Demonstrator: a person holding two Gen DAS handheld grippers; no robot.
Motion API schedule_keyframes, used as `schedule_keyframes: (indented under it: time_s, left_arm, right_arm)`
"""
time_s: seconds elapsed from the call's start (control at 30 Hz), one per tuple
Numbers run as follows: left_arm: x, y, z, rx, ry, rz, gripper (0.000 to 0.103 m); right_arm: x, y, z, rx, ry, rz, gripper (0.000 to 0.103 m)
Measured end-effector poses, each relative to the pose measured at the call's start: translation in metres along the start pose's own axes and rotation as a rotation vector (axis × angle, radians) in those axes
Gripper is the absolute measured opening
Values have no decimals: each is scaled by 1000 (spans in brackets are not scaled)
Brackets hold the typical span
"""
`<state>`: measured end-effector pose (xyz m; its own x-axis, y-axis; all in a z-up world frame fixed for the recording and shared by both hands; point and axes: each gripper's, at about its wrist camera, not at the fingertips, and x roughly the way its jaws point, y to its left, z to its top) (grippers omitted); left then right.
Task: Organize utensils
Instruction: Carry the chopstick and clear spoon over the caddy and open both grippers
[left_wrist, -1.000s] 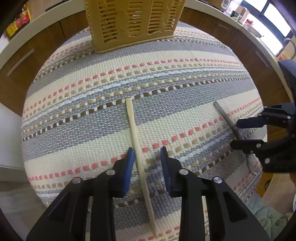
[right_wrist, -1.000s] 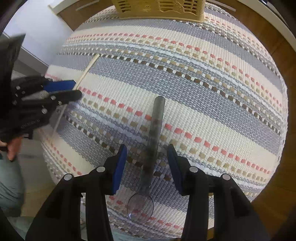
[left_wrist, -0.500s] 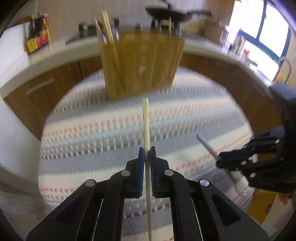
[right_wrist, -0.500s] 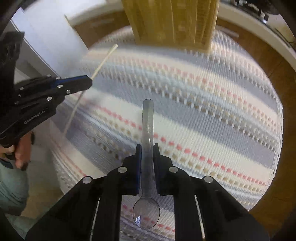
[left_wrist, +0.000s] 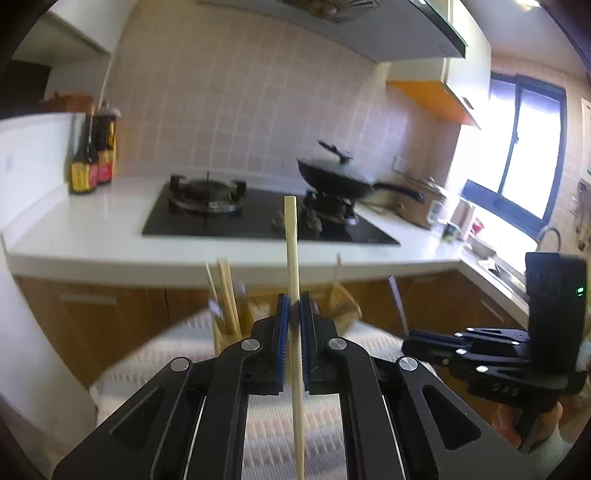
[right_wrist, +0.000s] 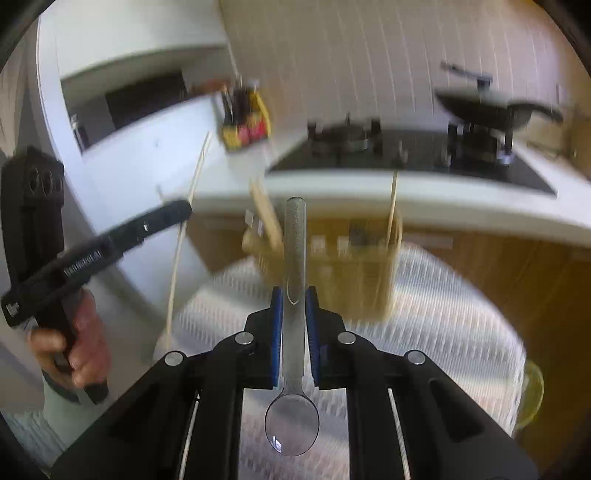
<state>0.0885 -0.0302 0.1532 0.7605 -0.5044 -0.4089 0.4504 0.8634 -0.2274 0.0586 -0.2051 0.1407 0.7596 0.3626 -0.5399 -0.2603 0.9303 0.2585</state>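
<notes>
A pale wooden chopstick (left_wrist: 292, 251) is clamped between the blue pads of my left gripper (left_wrist: 292, 308), lifted high over the striped woven mat (left_wrist: 184, 339). My right gripper (right_wrist: 294, 299) is shut on the handle of a clear plastic spoon (right_wrist: 294, 240), whose bowl hangs back toward the camera. The tan slatted utensil basket (right_wrist: 332, 266) stands on the mat ahead of both grippers, with several chopsticks (left_wrist: 225, 295) upright in it. In the right wrist view the left gripper (right_wrist: 184, 206) shows at the left, the chopstick (right_wrist: 179, 251) running through it. The left wrist view shows the right gripper (left_wrist: 410, 345) at the right edge.
Behind the mat runs a white counter (left_wrist: 92, 229) with a black gas hob (left_wrist: 258, 218), a black wok (left_wrist: 340, 181) and dark sauce bottles (left_wrist: 92, 155). Wooden cabinet fronts (left_wrist: 110, 317) lie below. A window (left_wrist: 524, 147) and a sink (left_wrist: 498, 266) are at the right. A person's hand (right_wrist: 81, 347) grips the left tool.
Both grippers closed on their utensils, the left on the chopstick and the right on the spoon, then lifted them off the mat and tilted up so the kitchen counter came into view.
</notes>
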Motion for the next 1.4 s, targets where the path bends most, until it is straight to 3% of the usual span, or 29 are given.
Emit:
schedule_keyframes:
  time_s: [0.13,0.3,0.53,0.73,0.9,1.4]
  left_arm:
    - [18,9,23,-27,-66,22,4]
    - [45,24,42,-57,-157,31,4]
    - [65,36,43,-28,-260,58,4]
    - [78,39,28,-21,-319,60,4]
    - [81,39,23,-16,-336,59,4]
    - [108,43,5,-103,-375,4,4]
  right_arm:
    - [8,-7,33,17,-108,-14,10]
    - [24,-19,68,8,-235,-94,10]
    - [50,-47,83,-51,-363,-202,11]
    - [75,-55,74,-84,-389,-165,11]
    - [82,-45,70,-27,-386,-52,11]
    - [110,-33,46,21,-399,-116,11]
